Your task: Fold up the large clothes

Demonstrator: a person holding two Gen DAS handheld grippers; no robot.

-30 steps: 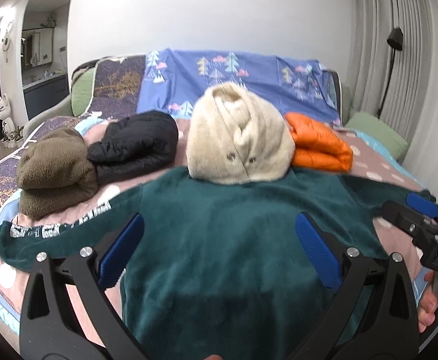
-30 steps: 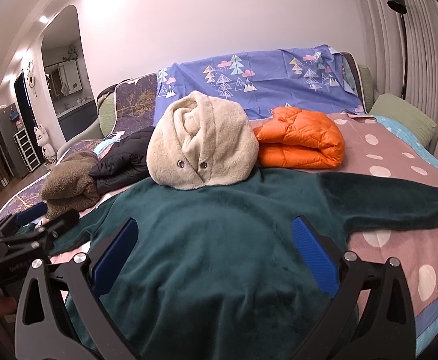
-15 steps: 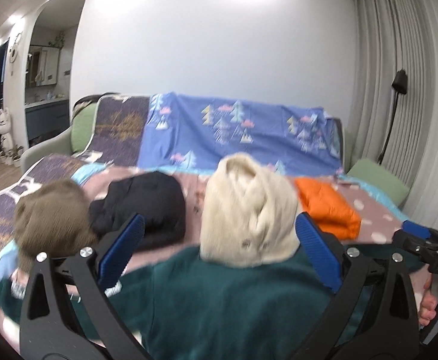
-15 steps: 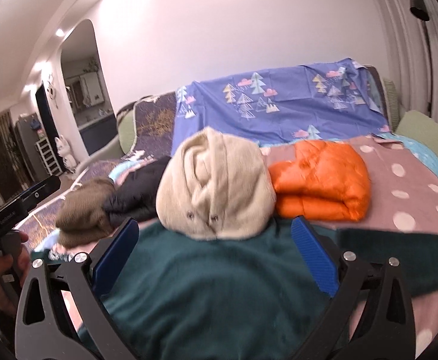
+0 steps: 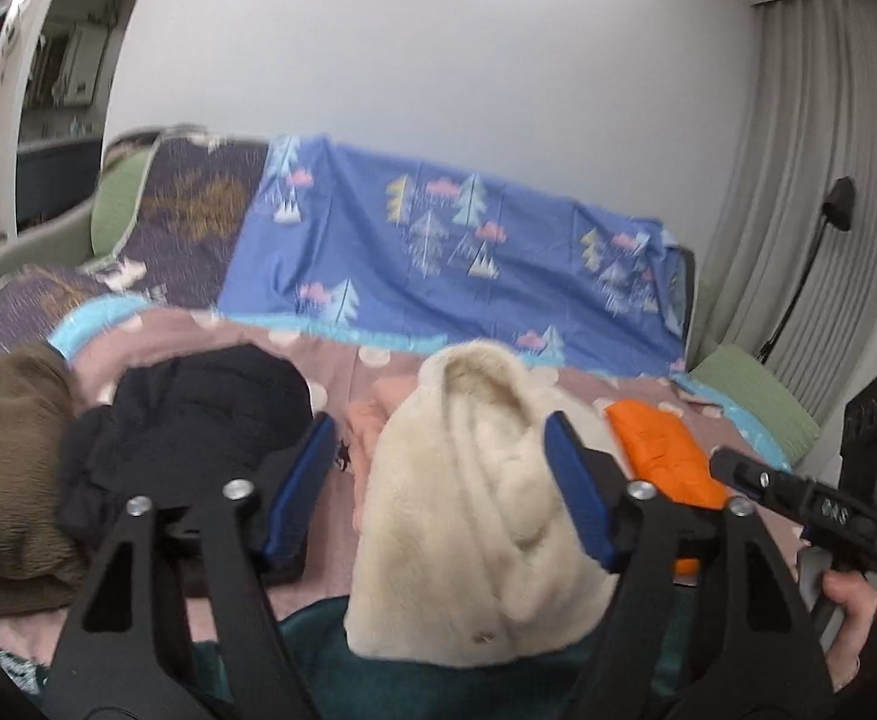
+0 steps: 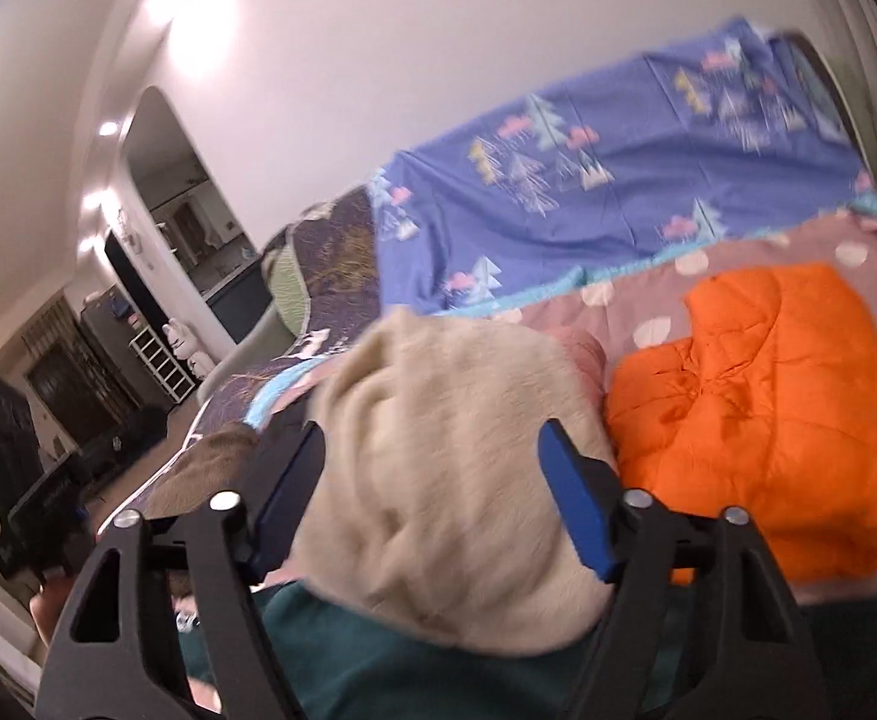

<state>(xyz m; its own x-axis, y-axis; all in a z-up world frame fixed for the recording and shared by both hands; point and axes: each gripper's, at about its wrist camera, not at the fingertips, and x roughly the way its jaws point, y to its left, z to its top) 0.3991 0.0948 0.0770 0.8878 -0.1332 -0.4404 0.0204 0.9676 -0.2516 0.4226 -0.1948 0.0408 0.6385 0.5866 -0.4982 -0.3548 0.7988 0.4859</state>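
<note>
Since a second ago both your claws have come up off the green garment and narrowed. Your left claw (image 5: 441, 483) then stood wide over the spread green cloth; now its jaws are closing with nothing pressed between the blue pads — the cream fleece bundle (image 5: 480, 516) only sits behind the gap. Your right claw (image 6: 432, 492) shows the same: jaws closing, empty, framing that cream bundle (image 6: 438, 480) from the other side.

The green garment (image 5: 330, 654) filled the lower half of both views before; now it is only a strip along the bottom edge, lying on the bed (image 5: 342, 372) in front of the folded pile, with its edge under the cream bundle. In the right view it shows the same way (image 6: 378, 660).

Your left view alone gives the black puffer (image 5: 198, 420) and the brown fleece (image 5: 6, 468) to the left of the cream bundle, and your right hand (image 5: 846, 618) gripping its handle at the frame's right edge. The right view alone shows the orange jacket (image 6: 768, 420) whole, just beside the cream bundle — in the left view it is mostly hidden behind the claw's finger. Both views are blurred.
</note>
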